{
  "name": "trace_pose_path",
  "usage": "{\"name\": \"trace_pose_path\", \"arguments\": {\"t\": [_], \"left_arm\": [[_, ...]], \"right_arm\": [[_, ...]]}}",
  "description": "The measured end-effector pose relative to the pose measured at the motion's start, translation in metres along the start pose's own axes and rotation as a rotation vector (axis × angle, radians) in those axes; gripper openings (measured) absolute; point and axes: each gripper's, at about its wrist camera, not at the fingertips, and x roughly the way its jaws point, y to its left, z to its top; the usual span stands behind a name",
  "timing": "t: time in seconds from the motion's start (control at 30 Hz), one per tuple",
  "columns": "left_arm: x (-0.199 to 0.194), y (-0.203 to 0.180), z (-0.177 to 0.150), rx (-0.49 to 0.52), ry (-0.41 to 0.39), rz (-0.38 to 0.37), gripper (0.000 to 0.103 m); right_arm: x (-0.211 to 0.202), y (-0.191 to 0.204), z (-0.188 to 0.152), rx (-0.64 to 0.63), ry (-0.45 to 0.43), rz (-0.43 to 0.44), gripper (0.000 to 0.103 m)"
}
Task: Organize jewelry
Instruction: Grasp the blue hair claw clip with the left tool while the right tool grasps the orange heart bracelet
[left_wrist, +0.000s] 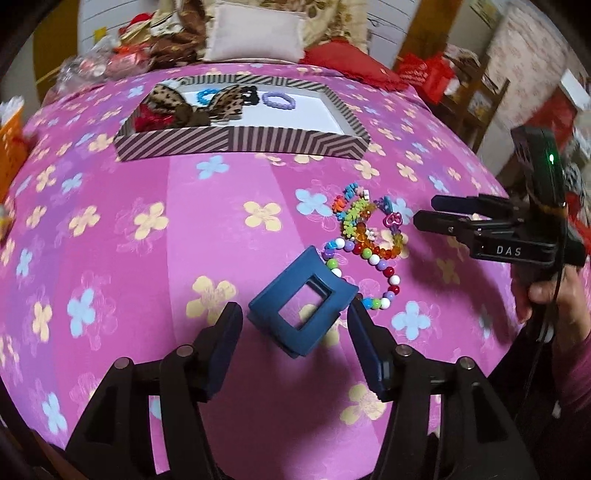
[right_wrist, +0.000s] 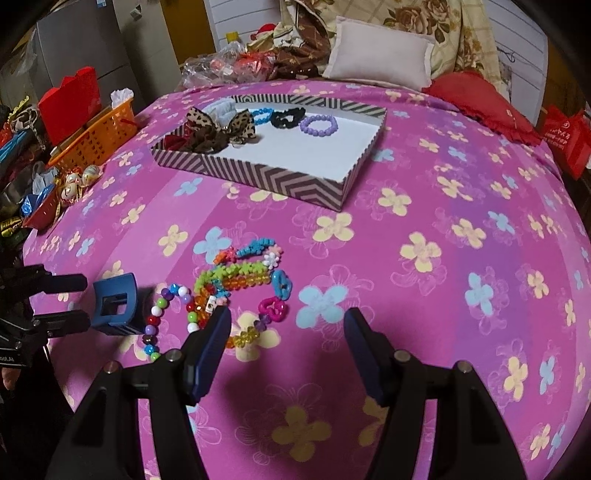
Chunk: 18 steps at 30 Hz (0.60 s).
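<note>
The blue claw clip (left_wrist: 303, 320) lay at lower centre between the spread jaws of the left gripper (left_wrist: 295, 328), unclamped. The right gripper (right_wrist: 286, 345) was held open, empty. Beads of the bracelet pile (left_wrist: 364, 236) beside the clip could be snagged during closing.

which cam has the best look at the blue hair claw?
Left wrist: the blue hair claw sits large and central between the open left gripper fingers, its square opening clear. Right wrist shows the claw small at the left edge, side-on, beside the bead bracelets.
</note>
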Motion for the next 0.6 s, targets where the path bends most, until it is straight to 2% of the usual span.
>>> {"name": "trace_pose_path", "arguments": {"t": [0.17,0.33,0.5,0.57,0.6], "left_arm": [[0.006,-0.002,0.006,0.074,0.000,0.013,0.055],[0.016,-0.007,0.009,0.141,0.021,0.020,0.055],[0.020,-0.008,0.013,0.153,0.019,0.000,0.055],[0.020,-0.009,0.013,0.168,0.022,-0.006,0.055],[0.019,-0.010,0.013,0.175,0.026,-0.017,0.055]], "right_arm": [[0.008,0.003,0.000,-0.030,0.029,-0.051,0.066],[0.019,0.006,0.004,-0.048,0.043,-0.050,0.066],[0.031,0.014,0.012,-0.093,0.040,-0.073,0.065],[0.037,0.017,0.016,-0.118,0.036,-0.090,0.055],[0.039,0.018,0.017,-0.123,0.038,-0.096,0.045]]}}
